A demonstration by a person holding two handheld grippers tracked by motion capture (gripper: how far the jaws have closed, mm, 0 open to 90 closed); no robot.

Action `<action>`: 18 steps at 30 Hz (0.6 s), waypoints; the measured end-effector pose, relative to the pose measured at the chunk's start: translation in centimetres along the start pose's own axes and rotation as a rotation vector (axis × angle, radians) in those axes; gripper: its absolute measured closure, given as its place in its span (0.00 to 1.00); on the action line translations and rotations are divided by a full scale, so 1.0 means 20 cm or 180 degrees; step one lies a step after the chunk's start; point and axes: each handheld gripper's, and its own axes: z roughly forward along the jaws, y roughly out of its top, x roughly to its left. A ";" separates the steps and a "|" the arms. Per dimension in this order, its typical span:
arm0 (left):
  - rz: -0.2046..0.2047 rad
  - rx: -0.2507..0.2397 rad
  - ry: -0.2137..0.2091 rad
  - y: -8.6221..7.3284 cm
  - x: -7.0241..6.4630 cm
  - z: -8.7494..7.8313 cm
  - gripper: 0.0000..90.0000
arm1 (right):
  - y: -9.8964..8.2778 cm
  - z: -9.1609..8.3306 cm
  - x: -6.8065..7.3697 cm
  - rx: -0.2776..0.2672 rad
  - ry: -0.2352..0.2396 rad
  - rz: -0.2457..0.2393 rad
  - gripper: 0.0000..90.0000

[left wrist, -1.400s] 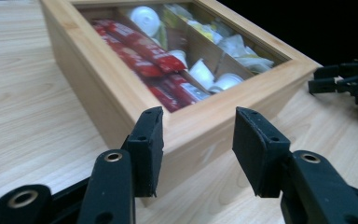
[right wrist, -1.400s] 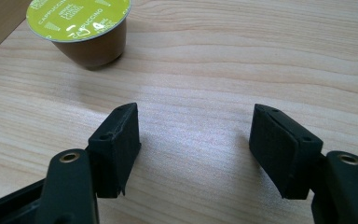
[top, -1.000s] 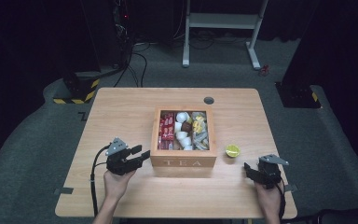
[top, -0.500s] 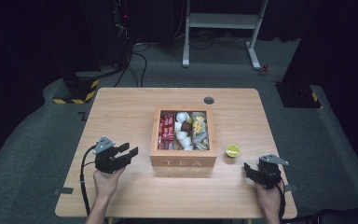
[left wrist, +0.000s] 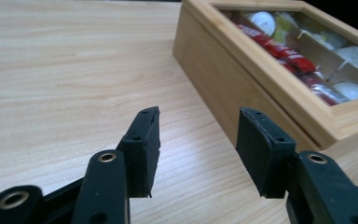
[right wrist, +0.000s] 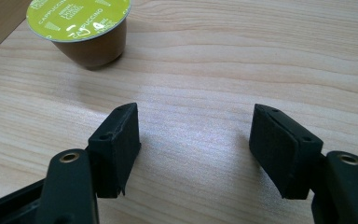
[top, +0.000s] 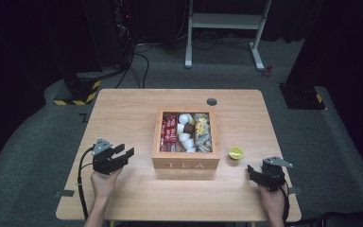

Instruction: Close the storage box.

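My right gripper (right wrist: 193,154) is spread and empty; the green-lidded capsule (right wrist: 84,28) stands on the table ahead of it, toward its left jaw, beside the tea box (top: 185,163), far from my left gripper (left wrist: 198,154)

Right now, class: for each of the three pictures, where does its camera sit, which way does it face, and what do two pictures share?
High view: above the person's side, facing forward and down on the table; both forearms, left gripper, right gripper.
Left gripper view: rides the left gripper, facing the tea box; open jaws.
Right gripper view: rides the right gripper, facing the coffee capsule; open jaws.
Shared: high and left gripper views both show the tea box.
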 end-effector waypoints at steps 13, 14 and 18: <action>-0.0105 0.0085 0.0232 -0.05 0.08 0.06 0.55 | 0.00 0.00 0.00 0.0000 0.0001 0.0000 0.37; -0.0097 0.0104 0.0244 -0.06 0.08 0.07 0.55 | 0.00 0.00 0.00 0.0000 0.0000 0.0000 0.37; -0.0065 0.0155 0.0298 -0.08 0.09 0.09 0.54 | 0.00 0.00 0.00 0.0000 0.0001 0.0000 0.37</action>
